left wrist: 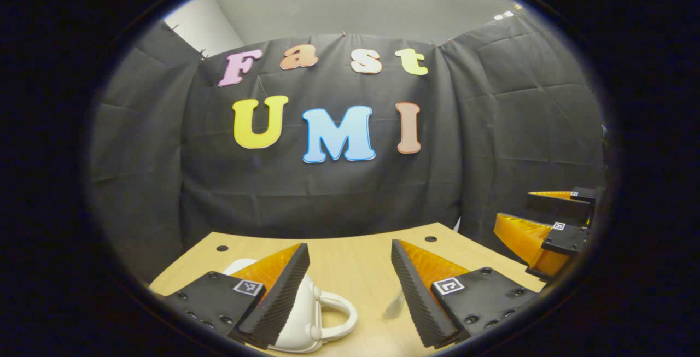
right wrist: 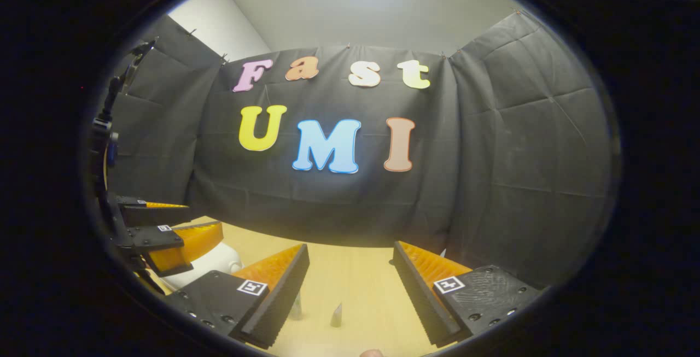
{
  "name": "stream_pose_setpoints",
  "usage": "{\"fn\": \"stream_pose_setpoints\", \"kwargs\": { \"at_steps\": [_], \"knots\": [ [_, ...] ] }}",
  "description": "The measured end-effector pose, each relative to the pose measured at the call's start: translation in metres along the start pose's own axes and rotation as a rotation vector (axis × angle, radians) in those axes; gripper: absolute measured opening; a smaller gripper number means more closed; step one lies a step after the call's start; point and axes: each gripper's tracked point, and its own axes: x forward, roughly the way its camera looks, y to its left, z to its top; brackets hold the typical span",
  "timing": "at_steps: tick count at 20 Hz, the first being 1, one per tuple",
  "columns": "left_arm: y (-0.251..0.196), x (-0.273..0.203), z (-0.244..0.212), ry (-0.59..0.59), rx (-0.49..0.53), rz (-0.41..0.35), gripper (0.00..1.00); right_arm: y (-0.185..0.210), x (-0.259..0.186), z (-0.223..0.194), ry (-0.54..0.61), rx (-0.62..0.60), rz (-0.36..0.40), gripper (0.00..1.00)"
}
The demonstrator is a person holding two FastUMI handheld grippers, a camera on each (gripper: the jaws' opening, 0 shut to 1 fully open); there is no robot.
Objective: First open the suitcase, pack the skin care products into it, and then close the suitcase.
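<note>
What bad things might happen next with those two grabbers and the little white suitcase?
1. The left gripper is open with one finger right over the white suitcase; coming down carelessly, it might knock the case or slip off its rounded handle.
2. The right gripper hangs open close beside the left one, so the two might bump together.
3. Small upright items stand on the wooden table under the right gripper and could get tipped over.
</note>
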Motion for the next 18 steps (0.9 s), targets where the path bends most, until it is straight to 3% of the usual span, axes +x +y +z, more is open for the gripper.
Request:
{"fn": "stream_pose_setpoints", "kwargs": {
  "at_steps": [2, 4, 8, 13, 17, 18],
  "knots": [
    [-0.001, 0.009, -0.018, 0.069, 0.032, -0.029, 0.97, -0.003, 0.000, -0.004, 0.009, -0.021, -0.003, 0.94],
    [-0.005, 0.024, -0.042, 0.171, -0.002, -0.067, 0.96, -0.011, 0.003, -0.004, 0.010, -0.055, -0.019, 0.94],
    [-0.013, 0.054, -0.123, 0.532, -0.155, -0.124, 0.97, -0.026, 0.009, -0.008, 0.014, -0.071, -0.032, 0.94],
    [0.001, 0.082, -0.189, 0.844, -0.328, -0.058, 0.96, -0.043, 0.021, -0.025, 0.040, -0.064, -0.014, 0.94],
    [0.011, 0.098, -0.238, 1.030, -0.344, -0.012, 0.96, -0.045, 0.042, -0.030, 0.045, -0.045, 0.047, 0.94],
    [0.008, 0.101, -0.244, 1.056, -0.344, -0.015, 0.90, -0.045, 0.047, -0.033, 0.053, -0.043, 0.062, 0.94]
  ]
}}
